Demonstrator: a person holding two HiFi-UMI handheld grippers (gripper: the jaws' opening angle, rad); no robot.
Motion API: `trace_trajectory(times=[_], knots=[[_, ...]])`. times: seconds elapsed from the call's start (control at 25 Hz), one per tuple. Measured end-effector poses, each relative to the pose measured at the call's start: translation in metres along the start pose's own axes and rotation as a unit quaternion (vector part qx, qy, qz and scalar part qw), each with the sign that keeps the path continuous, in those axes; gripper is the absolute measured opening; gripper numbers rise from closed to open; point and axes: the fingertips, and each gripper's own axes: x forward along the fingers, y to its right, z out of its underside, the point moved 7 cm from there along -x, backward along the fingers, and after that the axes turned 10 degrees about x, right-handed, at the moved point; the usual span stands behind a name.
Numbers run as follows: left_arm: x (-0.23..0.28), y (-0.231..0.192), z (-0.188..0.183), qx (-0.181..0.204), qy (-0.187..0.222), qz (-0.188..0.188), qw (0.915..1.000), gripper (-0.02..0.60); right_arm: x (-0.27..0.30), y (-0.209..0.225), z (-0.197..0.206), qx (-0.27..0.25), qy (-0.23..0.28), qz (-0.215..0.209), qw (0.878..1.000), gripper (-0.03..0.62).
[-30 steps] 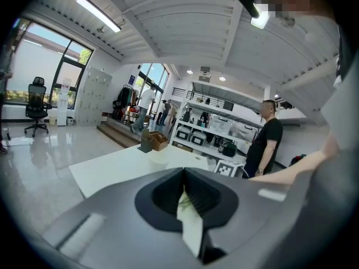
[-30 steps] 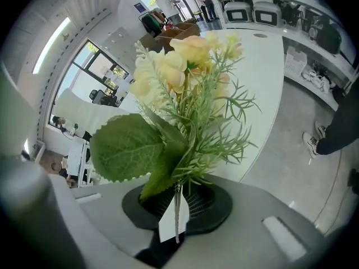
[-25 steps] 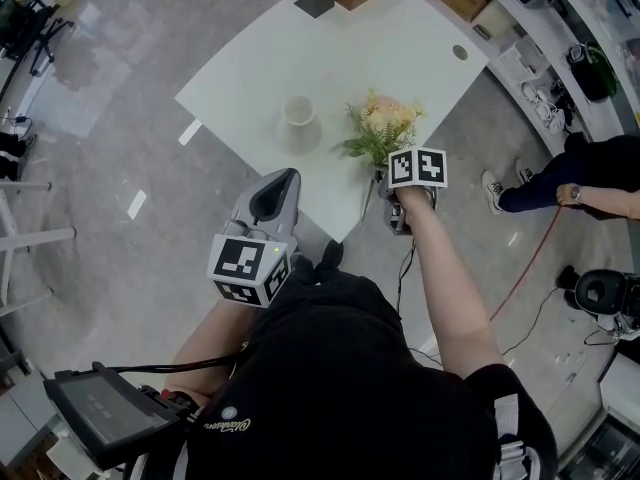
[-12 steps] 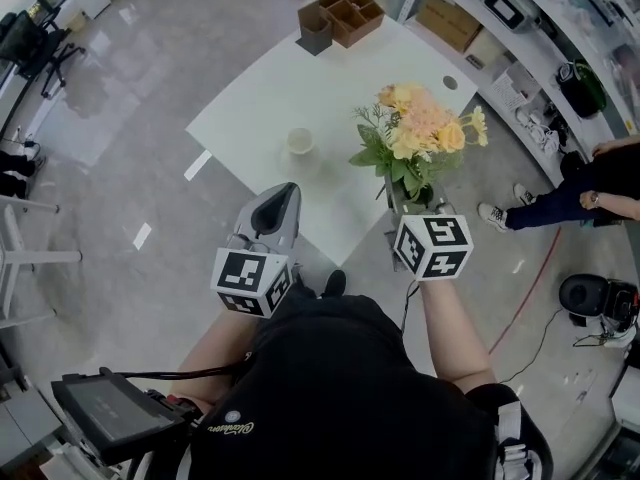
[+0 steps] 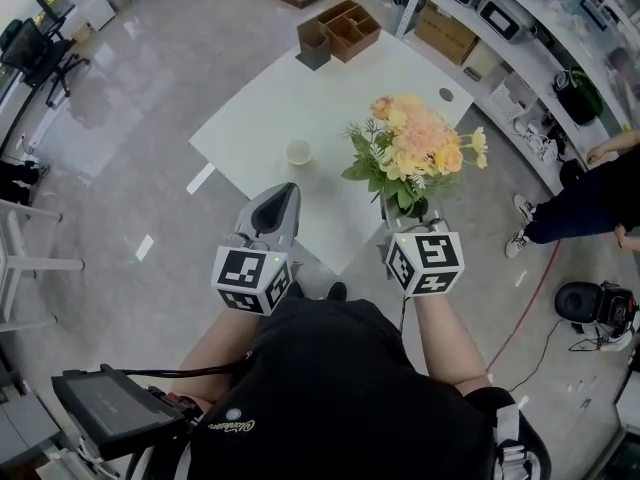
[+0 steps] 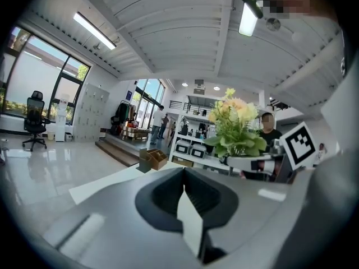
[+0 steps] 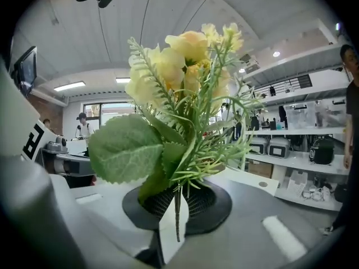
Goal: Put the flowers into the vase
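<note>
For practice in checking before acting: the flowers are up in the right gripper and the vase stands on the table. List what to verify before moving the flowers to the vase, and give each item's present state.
1. Flowers gripped by right gripper: ok, the stems sit between its shut jaws.
2. Vase upright on table, mouth up: ok.
3. Flowers above vase: not ok, in the head view they hang to its right.
4. Vase empty inside: cannot tell, too small to see.
5. Left gripper away from vase: ok, shut, nothing in it, near the table's edge.
</note>
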Motion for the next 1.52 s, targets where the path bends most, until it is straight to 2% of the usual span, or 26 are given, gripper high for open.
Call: trace_trajectory(times=[0.16,0.44,0.64,0.76,1.0,1.08,1.24,1.52], knots=[[-0.004,-0.006,0.001,-0.003,-0.001,-0.012,0.9999,0.008,0.01,-0.012,-0.005,-0.007,-0.001,-0.023,1.0,0.04],[-0.02,-0.029,0.01,-0.012,-0.007,-0.056,0.9983,0.008,0.036,-0.061,-0.006,-0.017,-0.012,-0.097,0.995,0.04],[-0.029,-0.046,0.014,-0.022,-0.007,-0.083,0.9963,0.008,0.054,-0.084,-0.008,-0.021,-0.016,-0.133,0.991,0.041],[-0.033,-0.052,0.016,-0.027,-0.006,-0.091,0.9955,0.008,0.064,-0.093,-0.027,-0.028,0.001,-0.149,0.988,0.04],[-0.037,-0.055,0.016,-0.029,-0.002,-0.097,0.9949,0.008,0.08,-0.107,-0.096,-0.037,0.072,-0.17,0.982,0.041],[-0.038,-0.056,0.018,-0.031,-0.003,-0.096,0.9949,0.008,0.085,-0.111,-0.106,-0.04,0.083,-0.173,0.981,0.04],[-0.04,-0.057,0.024,-0.035,-0.007,-0.099,0.9945,0.008,0.096,-0.112,-0.095,-0.042,0.077,-0.172,0.981,0.041],[-0.043,-0.061,0.027,-0.034,-0.01,-0.106,0.9937,0.008,0.118,-0.099,-0.035,-0.038,0.037,-0.156,0.986,0.041]])
